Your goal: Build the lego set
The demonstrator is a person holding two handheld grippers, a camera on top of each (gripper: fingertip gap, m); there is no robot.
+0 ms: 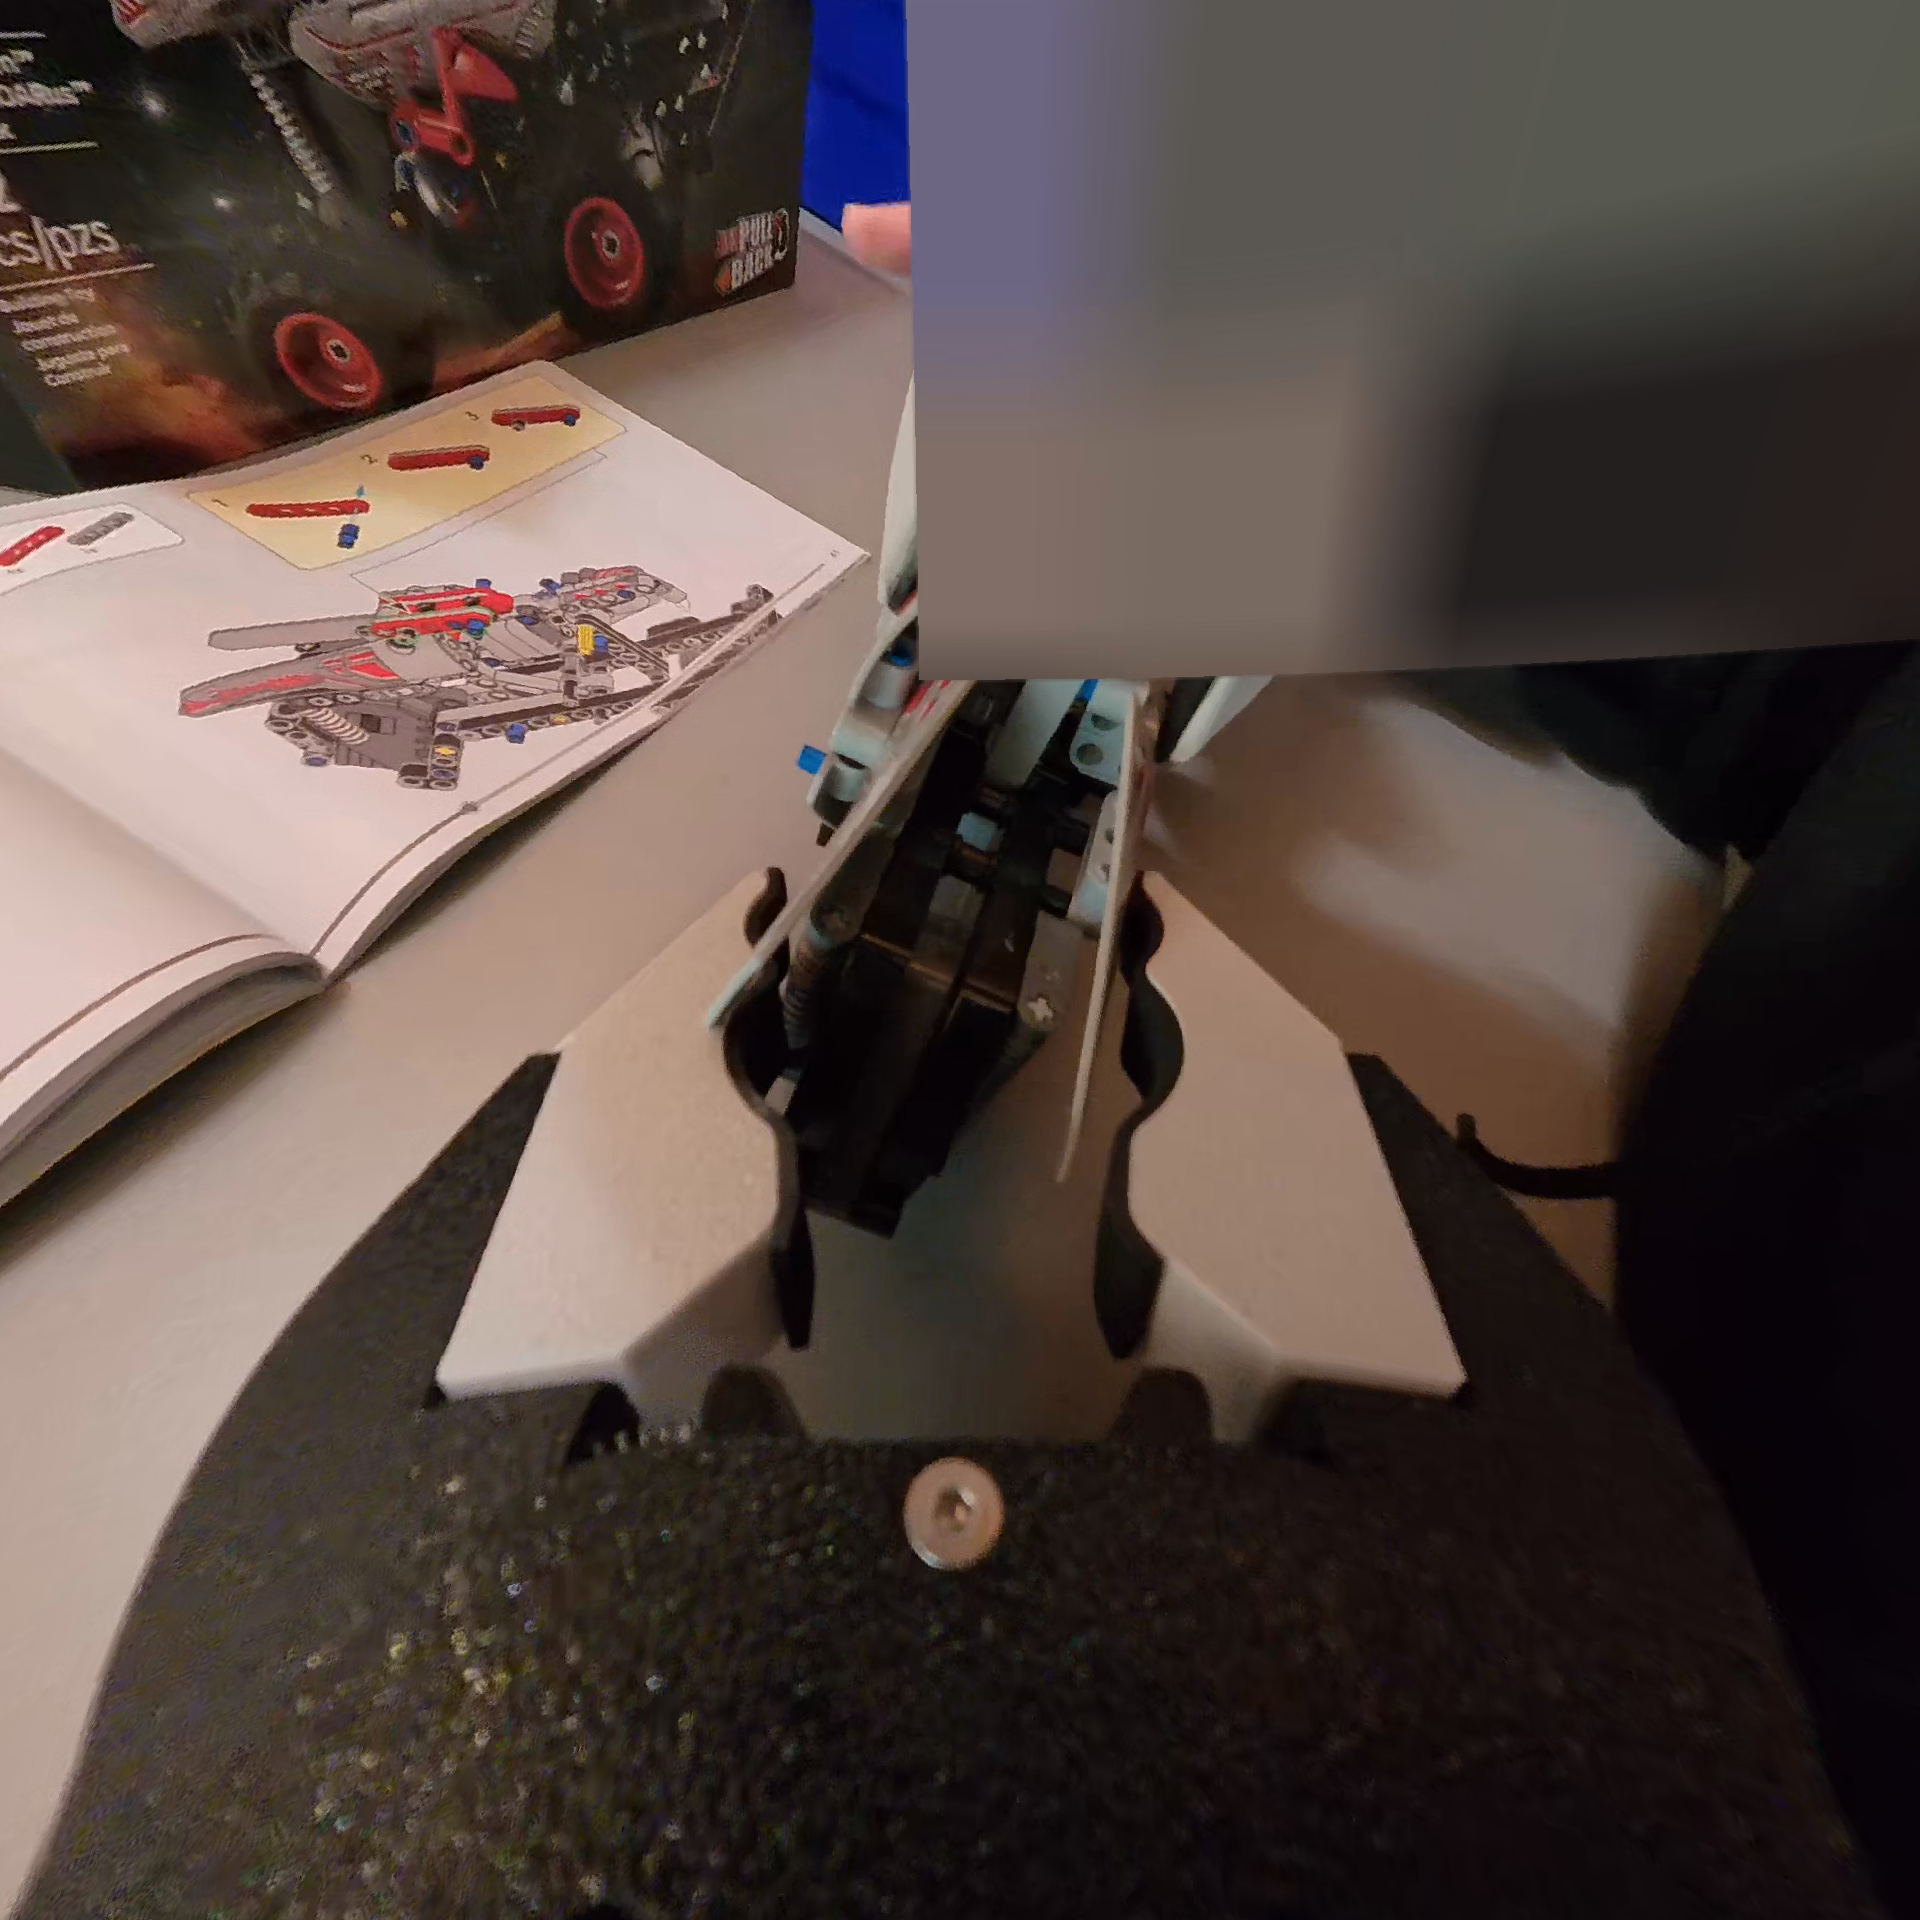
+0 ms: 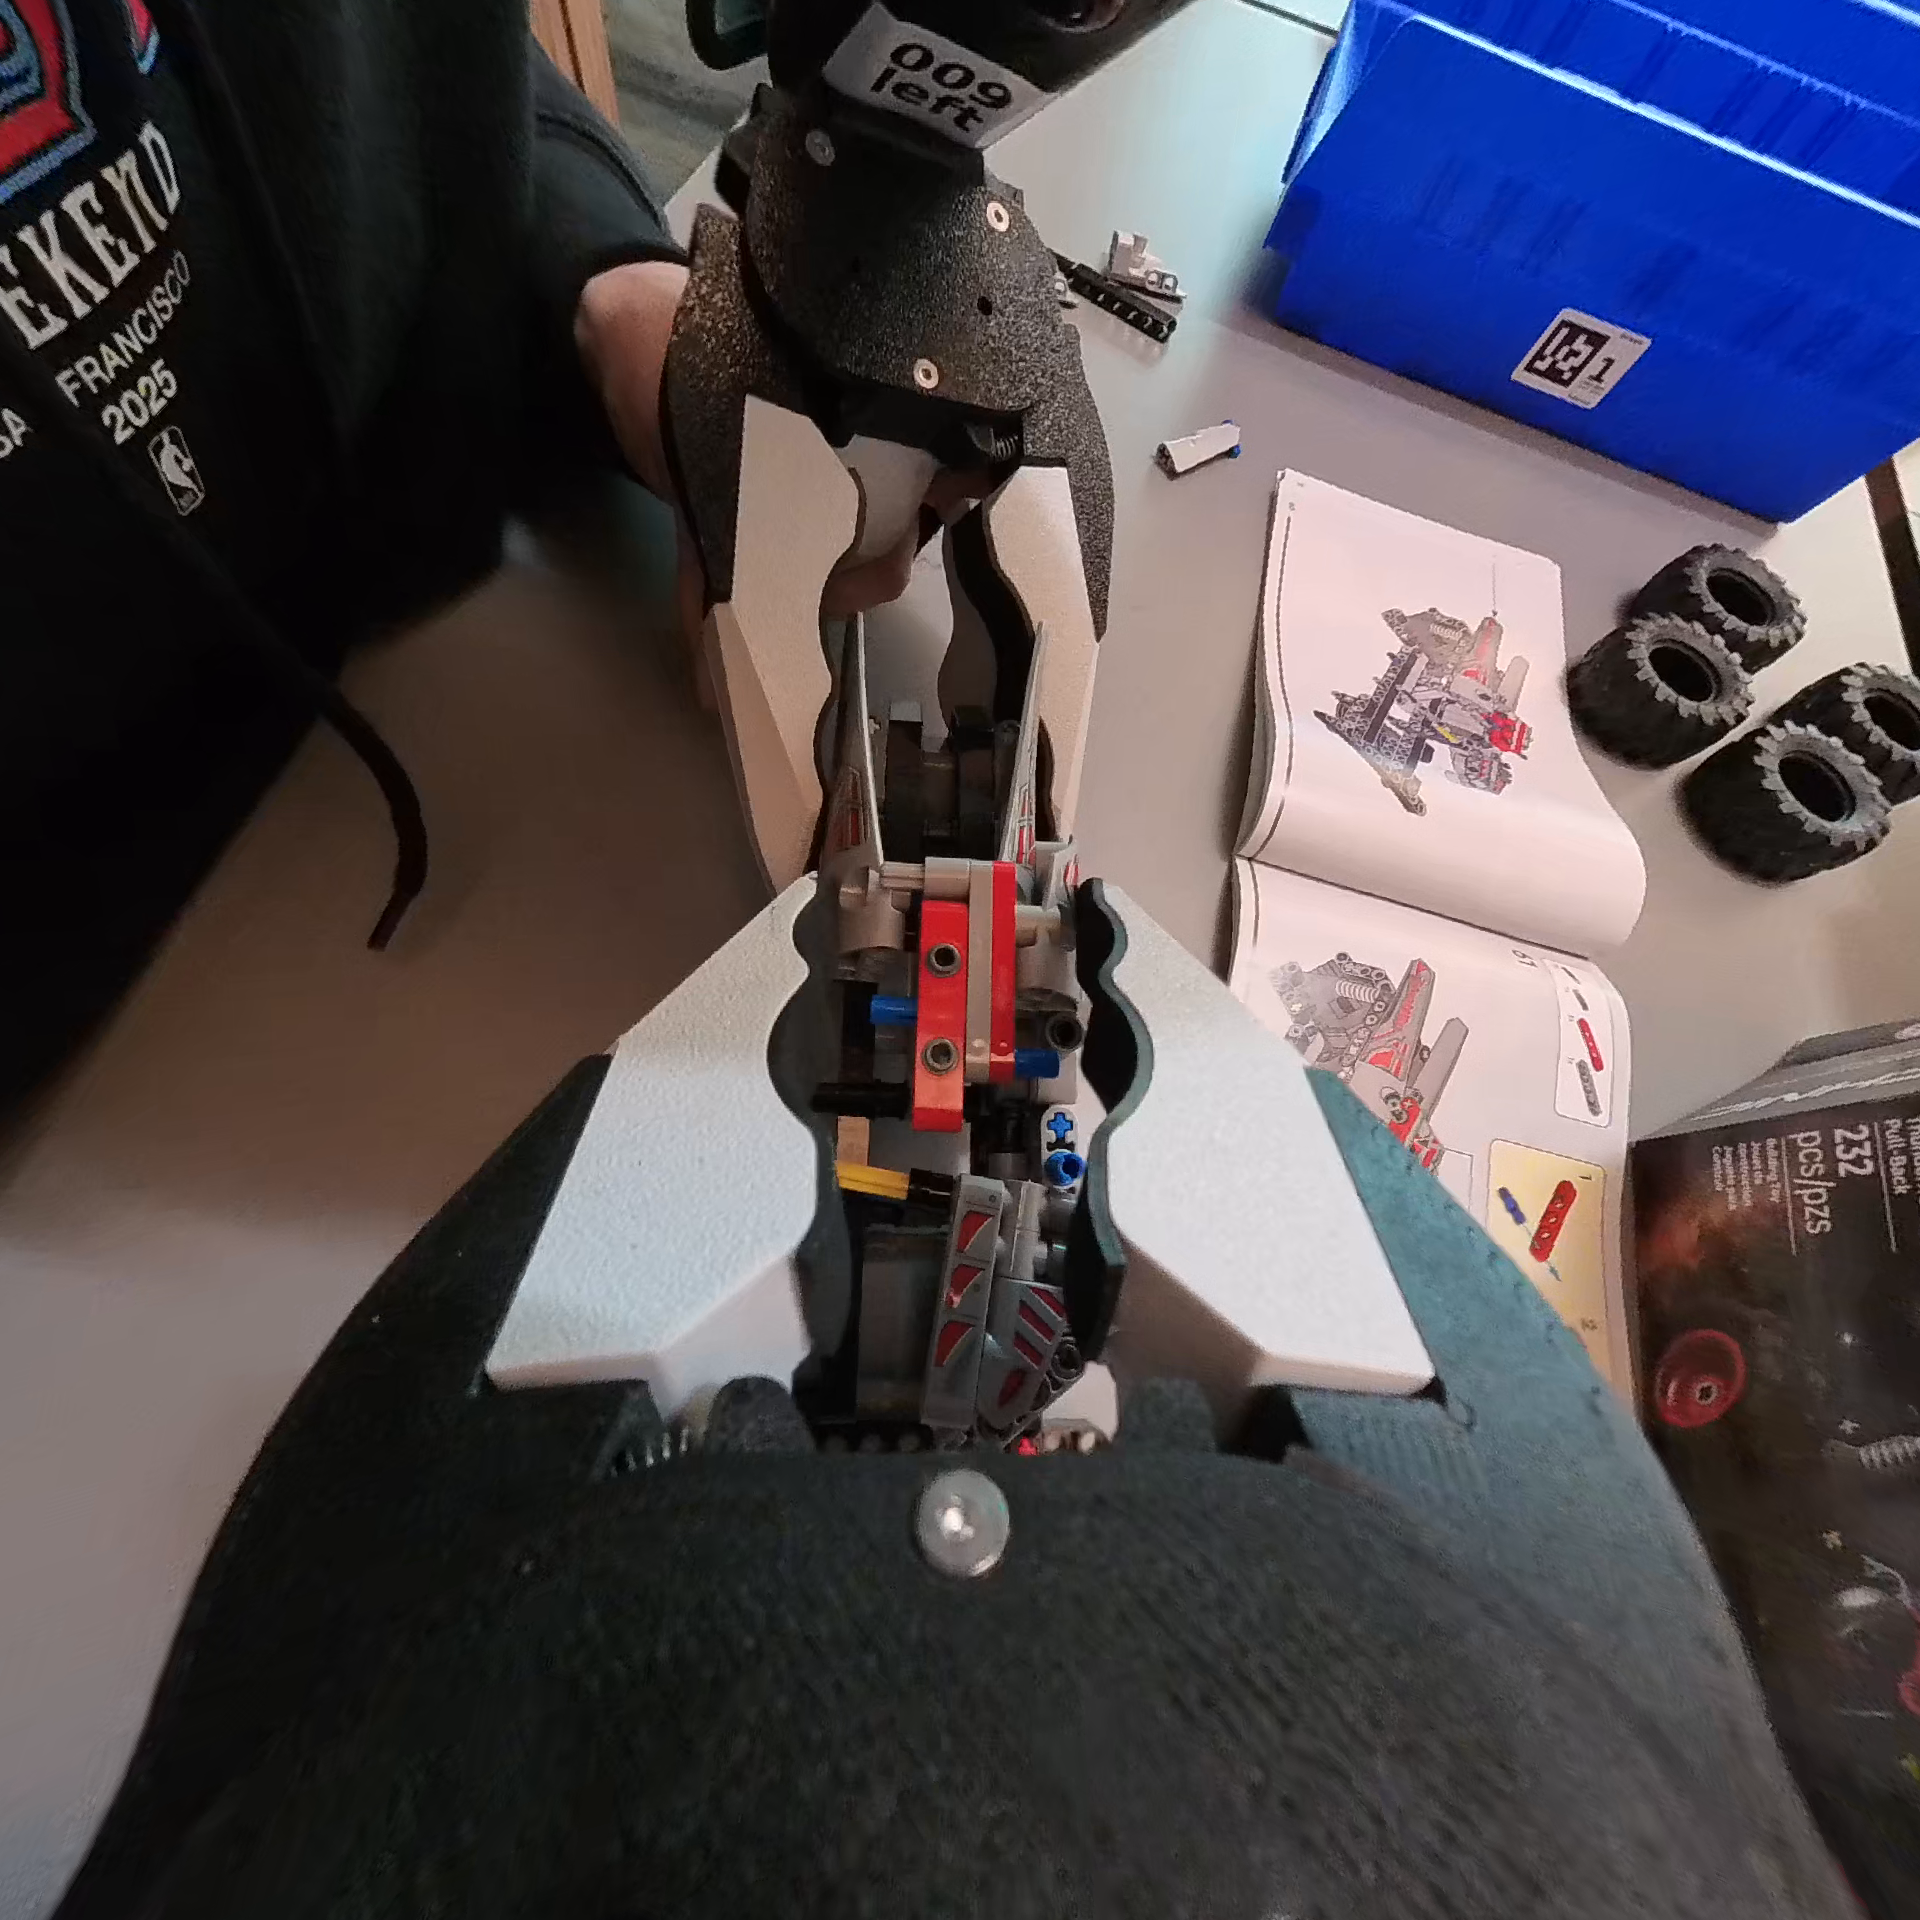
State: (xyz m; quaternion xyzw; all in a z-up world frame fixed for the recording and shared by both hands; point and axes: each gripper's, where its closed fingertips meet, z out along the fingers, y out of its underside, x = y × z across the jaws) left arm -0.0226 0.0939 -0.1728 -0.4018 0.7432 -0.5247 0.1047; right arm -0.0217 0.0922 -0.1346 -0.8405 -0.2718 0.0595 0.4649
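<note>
A partly built grey, black and red lego vehicle is held in the air between both grippers. My right gripper is shut on its front half, where red beams and blue pins show. My left gripper faces it from the far side and is shut on the rear end with the grey fins. In the left wrist view the left gripper clamps the black and grey rear of the model. A blurred patch hides the model's far end there.
An open instruction booklet lies on the grey table, right of the grippers. Several black tyres lie beyond it. A blue bin stands at the back right. The lego box stands behind the booklet. Loose parts lie near the bin. The left gripper's tips are roughly 4 cm from the right gripper's.
</note>
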